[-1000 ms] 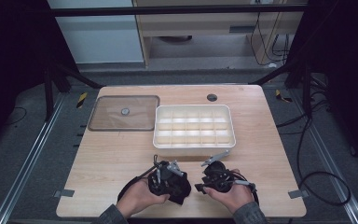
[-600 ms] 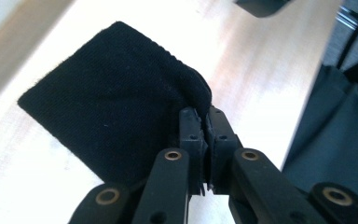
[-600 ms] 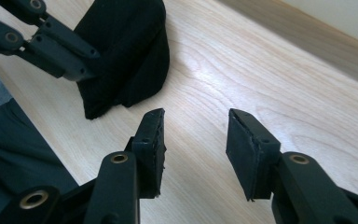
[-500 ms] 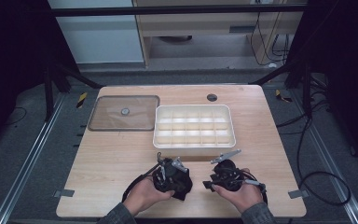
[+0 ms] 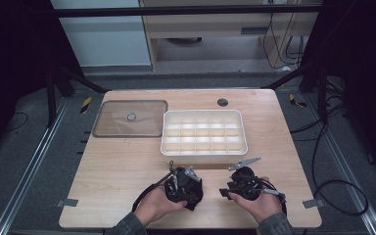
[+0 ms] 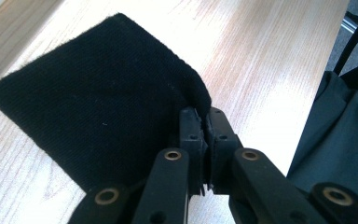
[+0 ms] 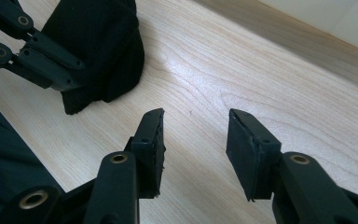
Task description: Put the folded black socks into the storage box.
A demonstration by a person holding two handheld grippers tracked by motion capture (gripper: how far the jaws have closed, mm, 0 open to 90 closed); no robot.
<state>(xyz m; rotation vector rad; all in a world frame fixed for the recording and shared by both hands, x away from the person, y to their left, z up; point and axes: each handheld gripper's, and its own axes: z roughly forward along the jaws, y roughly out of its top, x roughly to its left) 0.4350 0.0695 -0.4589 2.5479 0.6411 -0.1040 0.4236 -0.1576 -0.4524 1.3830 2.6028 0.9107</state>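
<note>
Black cloth [image 6: 98,107], pinched at one corner by the closed left gripper [image 6: 204,122], lies flat on the table [image 5: 127,166] short of the white divided tray [image 5: 204,132], while the right gripper [image 7: 195,140] gapes empty beside it.

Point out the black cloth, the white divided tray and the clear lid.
black cloth [image 6: 98,107], left gripper view, middle of the fabric.
white divided tray [image 5: 204,152], high view, near wall.
clear lid [image 5: 112,125], high view, bare panel left of its knob.
</note>
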